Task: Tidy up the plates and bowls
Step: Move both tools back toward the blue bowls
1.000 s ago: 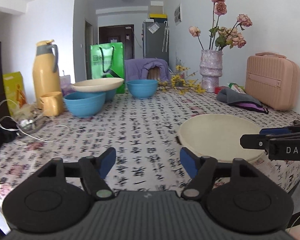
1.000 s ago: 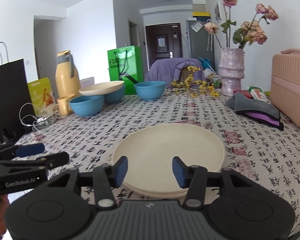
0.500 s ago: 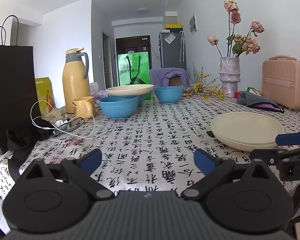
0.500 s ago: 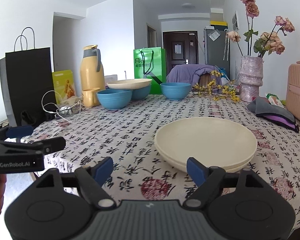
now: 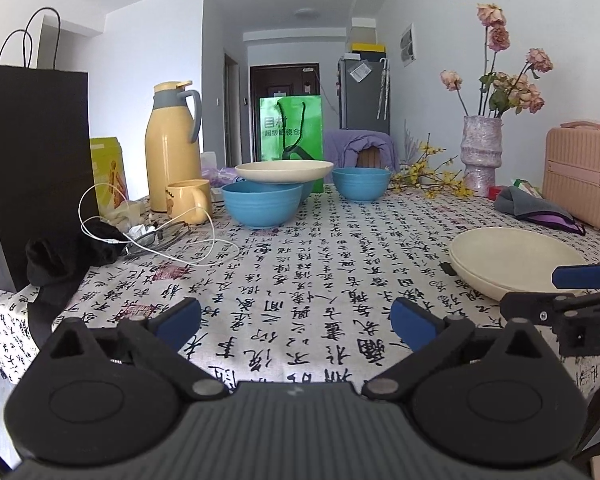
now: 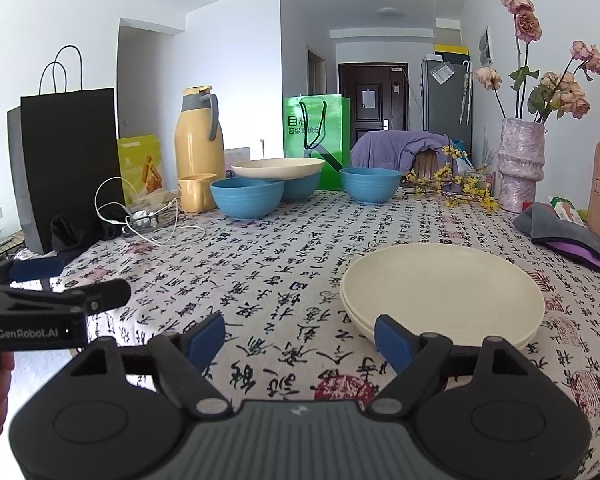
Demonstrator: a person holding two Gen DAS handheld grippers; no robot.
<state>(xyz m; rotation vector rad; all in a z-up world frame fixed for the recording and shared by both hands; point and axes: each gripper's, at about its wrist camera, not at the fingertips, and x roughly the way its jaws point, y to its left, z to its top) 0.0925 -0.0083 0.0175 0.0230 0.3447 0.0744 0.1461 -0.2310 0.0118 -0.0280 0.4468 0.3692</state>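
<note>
On the near edge of a table (image 5: 300,248) covered with a cloth of printed characters, I hold both claws low and empty, with nothing between either pair of blue pads. Farthest left stand a black paper bag (image 5: 36,160), a yellow flask (image 5: 172,152) and a yellow mug (image 5: 188,200) beside a tangle of white cable (image 5: 152,236), all well clear of the crockery. My left claw (image 5: 296,320) is spread wide over bare cloth; its jaws have just been opening, and it points toward the far end, where a blue bowl (image 5: 262,204) sits in front of a second blue bowl (image 6: 300,186) that carries a cream plate (image 5: 284,171) on its rim, with a third blue bowl (image 5: 361,188) just to the right. That plate rests on a bowl rather than with its fellows, so I judge the sorting unfinished. My right claw (image 6: 300,338) is also parted, a little less so, its jaws having just opened too; its right pad sits just short of the cream plates (image 6: 442,292), two of them nested into a stack near the table's front right. To my eye that stack is where the plates are being gathered. Beyond it lie a grey cloth (image 6: 556,228), a vase (image 6: 520,164) of dried roses and a pink case (image 5: 580,176).
</note>
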